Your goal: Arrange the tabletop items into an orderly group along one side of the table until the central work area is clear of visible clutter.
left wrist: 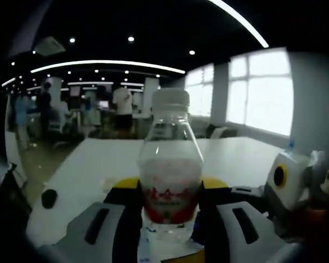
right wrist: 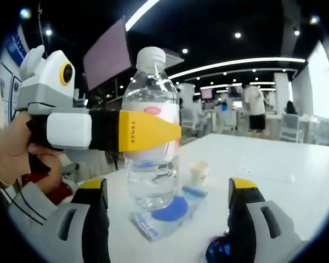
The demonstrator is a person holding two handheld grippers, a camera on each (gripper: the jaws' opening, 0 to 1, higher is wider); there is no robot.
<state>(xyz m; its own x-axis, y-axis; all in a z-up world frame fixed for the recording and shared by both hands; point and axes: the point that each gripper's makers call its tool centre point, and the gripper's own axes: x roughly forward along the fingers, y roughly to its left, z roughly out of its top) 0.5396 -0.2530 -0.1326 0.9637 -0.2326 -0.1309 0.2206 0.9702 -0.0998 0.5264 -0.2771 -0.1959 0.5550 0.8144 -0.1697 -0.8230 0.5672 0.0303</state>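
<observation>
Gripping the water bottle [right wrist: 152,131]: left gripper [right wrist: 153,131] is clenched on it mid-body, yellow tips pressed across the label; it comes in from 9 o'clock in the right gripper view, with a hand [right wrist: 22,150] on the handle. Left gripper view agrees: bottle upright between the two yellow tips, white cap on.

Right gripper [right wrist: 167,205] is released, jaws spread wide at the bottom of its view, nothing between them, aimed at the bottle's base.

Bottle's foot is at or just over the white table [right wrist: 274,164]; contact can't be read. Under and beside it sits a flat clear packet [right wrist: 164,216] with a blue disc on it, a small pale cup-like piece [right wrist: 199,171] at 3 o'clock of the bottle, and a dark blue object [right wrist: 219,253] by the right gripper's jaw, low and blurred.

Progress, my read: early to middle. One item in hand, not yet parked at an edge. Packet, small piece and blue object remain loose near the middle. A black item [left wrist: 49,198] sits at 8 o'clock in the left gripper view. No tidy row visible anywhere yet.
</observation>
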